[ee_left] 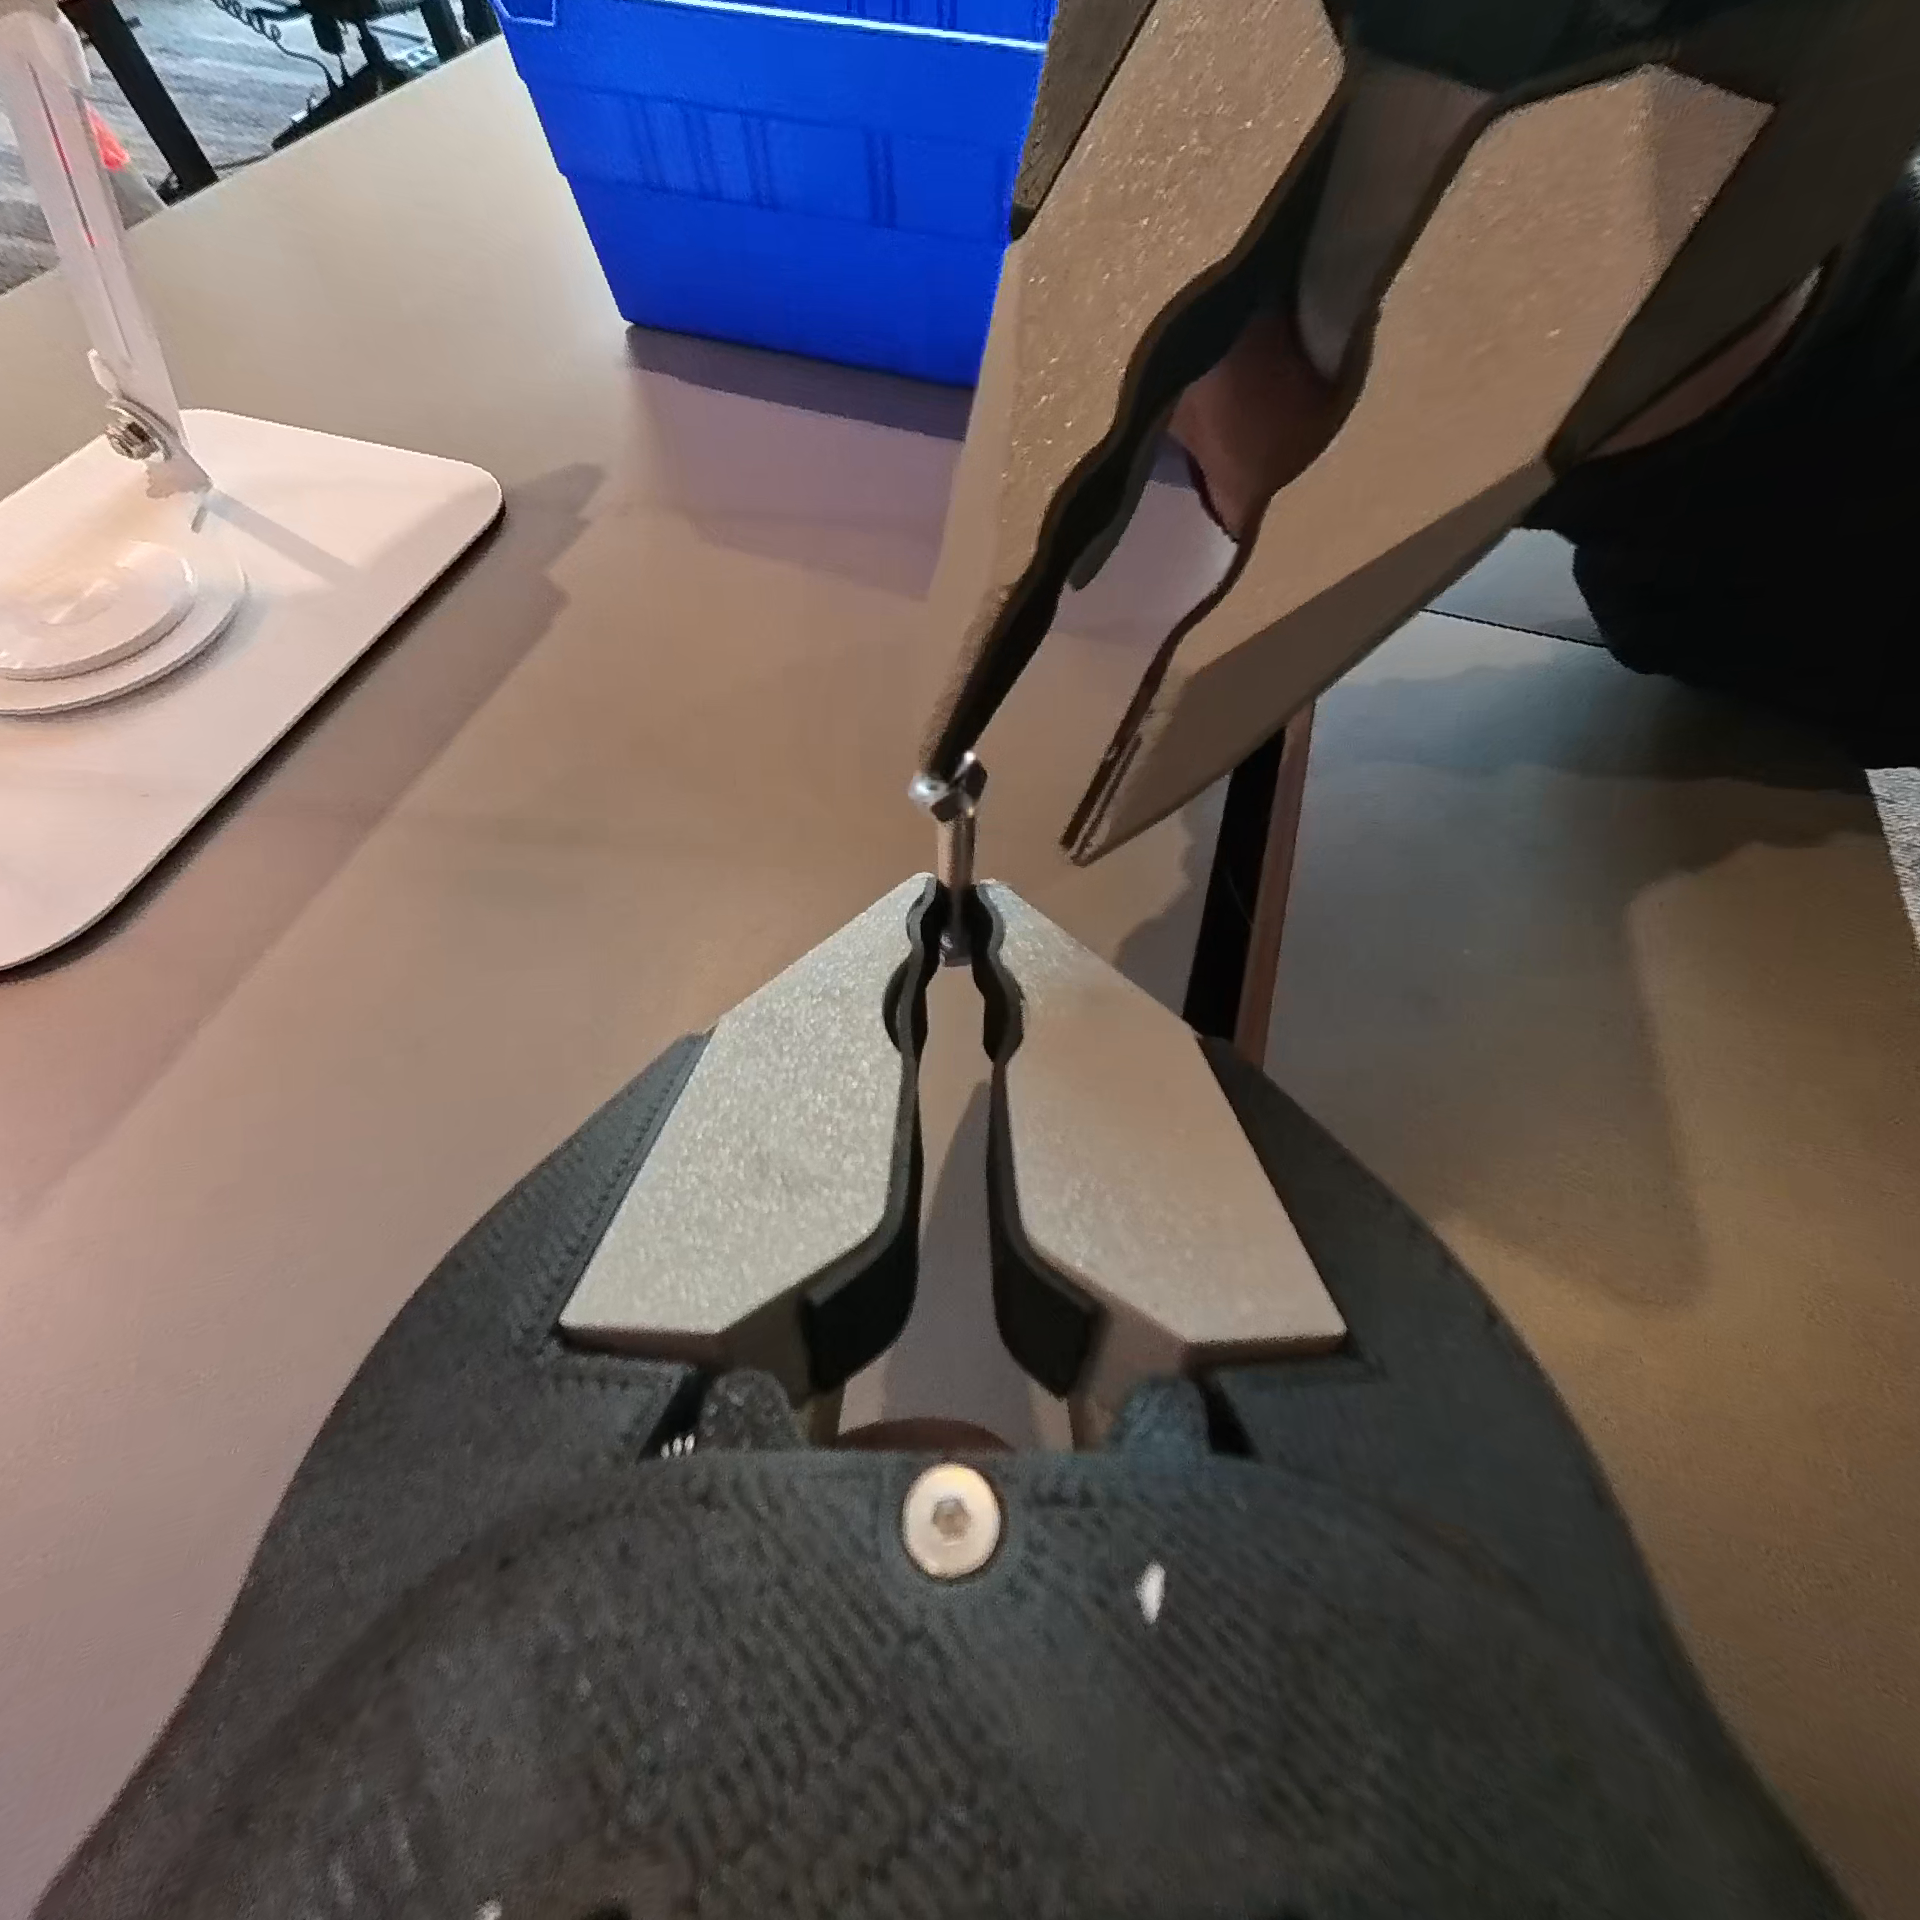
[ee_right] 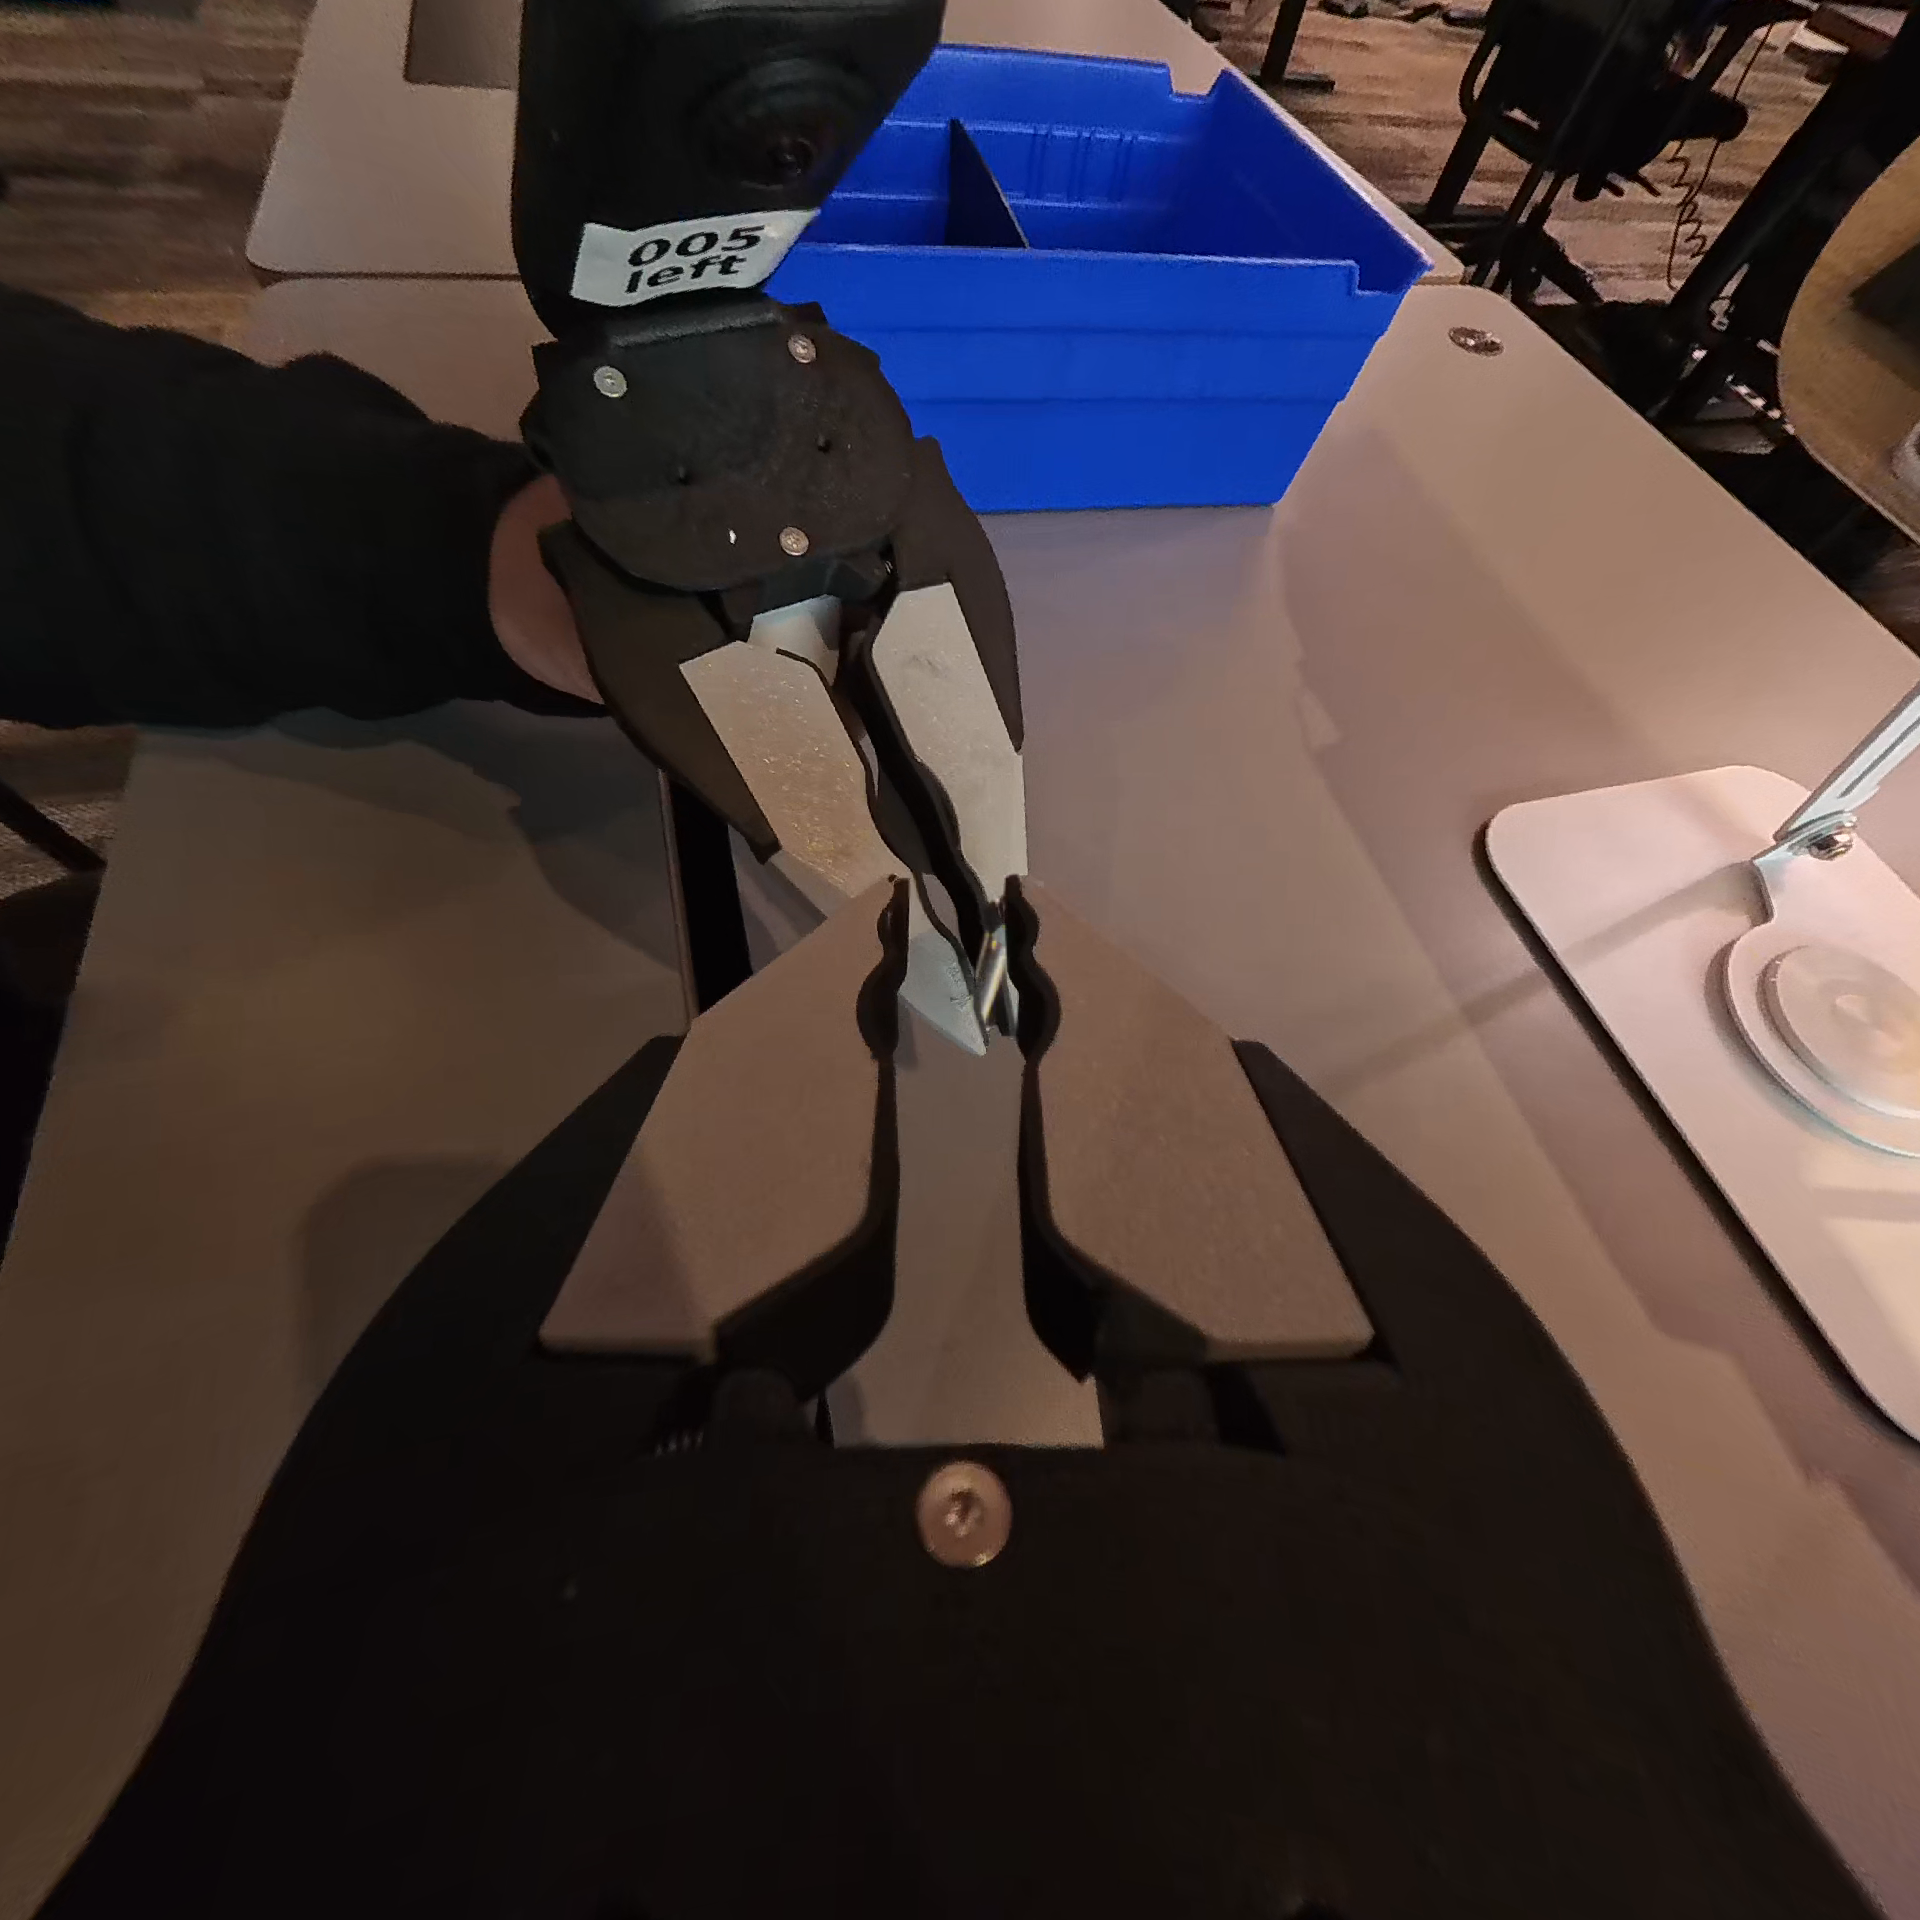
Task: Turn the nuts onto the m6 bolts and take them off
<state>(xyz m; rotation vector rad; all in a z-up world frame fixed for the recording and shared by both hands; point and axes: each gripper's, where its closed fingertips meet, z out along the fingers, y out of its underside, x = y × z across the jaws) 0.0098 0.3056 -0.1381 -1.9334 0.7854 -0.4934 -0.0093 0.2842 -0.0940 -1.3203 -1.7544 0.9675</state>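
My left gripper (ee_left: 951,906) is shut on a small steel bolt (ee_left: 948,847) and holds it above the table, shank pointing forward and up. A steel nut (ee_left: 945,787) sits at the bolt's far end. My right gripper (ee_left: 1010,798) comes in from the upper right with its jaws open; one fingertip (ee_left: 951,743) touches the nut and the other stands apart to the right. In the right wrist view my right gripper (ee_right: 954,909) is open around the left gripper (ee_right: 977,997) and the bolt (ee_right: 992,971), which lies against its right finger. I cannot make out the nut there.
A blue divided bin (ee_right: 1091,343) stands at the back of the brown table (ee_left: 520,831); it also shows in the left wrist view (ee_left: 810,208). A white stand base (ee_right: 1662,935) lies to the side (ee_left: 260,623). A dark gap between two tabletops (ee_left: 1236,883) runs below the grippers. A black sleeve (ee_right: 208,499) reaches in. Across from one pair of fingers to the other is roughly 5 centimeters. From the left gripper's tips to the white stand base (ee_right: 1662,935) is close to 25 centimeters. My left wrist view (ee_left: 75,763) looks at it from another angle.
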